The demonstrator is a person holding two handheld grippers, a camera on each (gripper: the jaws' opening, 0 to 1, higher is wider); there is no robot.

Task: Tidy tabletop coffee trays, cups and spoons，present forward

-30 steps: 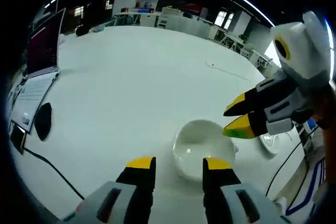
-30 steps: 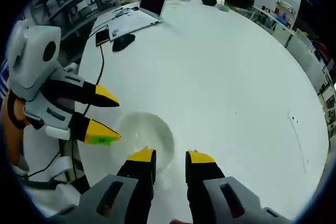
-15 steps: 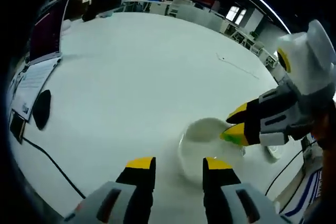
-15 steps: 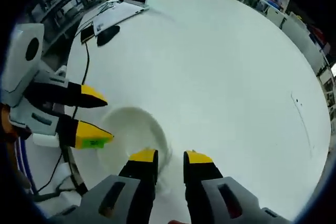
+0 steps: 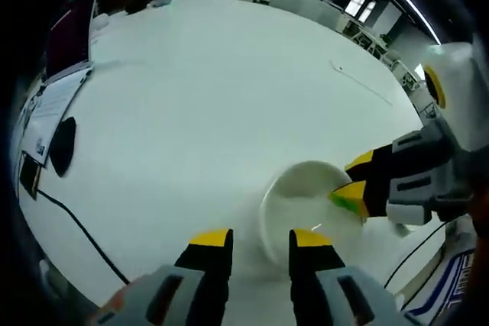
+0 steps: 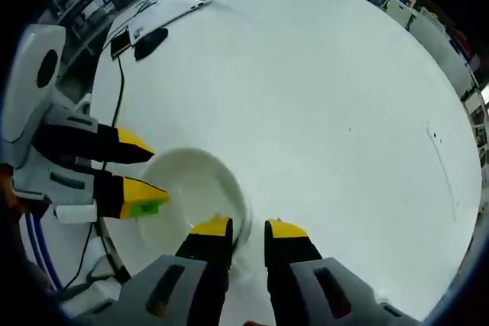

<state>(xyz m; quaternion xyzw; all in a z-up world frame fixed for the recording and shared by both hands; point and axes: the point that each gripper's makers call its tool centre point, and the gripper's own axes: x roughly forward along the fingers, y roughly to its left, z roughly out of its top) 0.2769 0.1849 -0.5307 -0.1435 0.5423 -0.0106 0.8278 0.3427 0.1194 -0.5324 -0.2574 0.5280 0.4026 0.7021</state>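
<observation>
2 handheld grippers converge on a white saucer (image 5: 302,208) lying near the front edge of a large round white tabletop (image 5: 214,89). In the left gripper view, the left gripper (image 5: 260,238) hovers over the saucer's near rim with its yellow-tipped fingers (image 5: 210,240) set a narrow gap apart and holding nothing, while the right gripper (image 5: 353,181) reaches in from the right, its fingers over the far rim. In the right gripper view, the right gripper (image 6: 239,228) hangs at the edge of the saucer (image 6: 195,196) with its fingers (image 6: 284,229) narrowly parted; whether they pinch the rim cannot be told. The left gripper (image 6: 137,177) comes in there from the left.

The saucer looks like glazed ceramic: stiff, smooth, probably slippery and liable to chip if dropped or knocked. Its thin raised rim seems the best place to take hold, pinched from above and below.

Well apart on the tabletop are an open laptop (image 5: 69,47), a dark mouse (image 5: 61,145), a phone (image 5: 29,175) and a black cable (image 5: 80,230) trailing toward the edge. None blocks the saucer; the 2 grippers crowding 1 small dish are the likelier hindrance.
</observation>
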